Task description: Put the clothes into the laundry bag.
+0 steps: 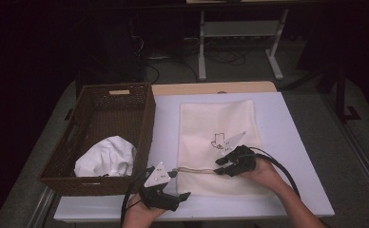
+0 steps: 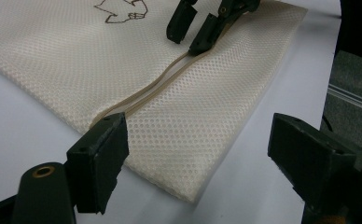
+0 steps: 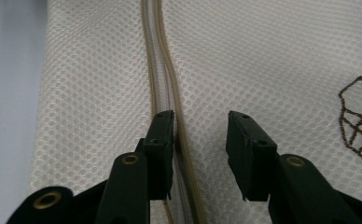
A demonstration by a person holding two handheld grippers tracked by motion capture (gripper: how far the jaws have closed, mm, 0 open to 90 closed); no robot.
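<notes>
A cream mesh laundry bag (image 1: 218,142) lies flat on the white table, with a small brown printed logo (image 1: 217,142) and a beige zipper (image 2: 156,88) running along its near end. My right gripper (image 1: 224,166) hovers open over the zipper (image 3: 163,70), one jaw right at the zipper line and mesh between the jaws. At the bag's near left corner my left gripper (image 1: 179,183) stands open, its jaws wide on either side of that corner (image 2: 188,186). Nothing is held. In the left gripper view the right gripper (image 2: 195,28) is low on the zipper.
A dark wicker basket (image 1: 85,137) stands left of the bag, holding a crumpled white cloth (image 1: 106,156). The table's front edge (image 1: 197,213) runs just beneath my hands. Table legs and cables (image 1: 211,52) lie on the floor beyond the table.
</notes>
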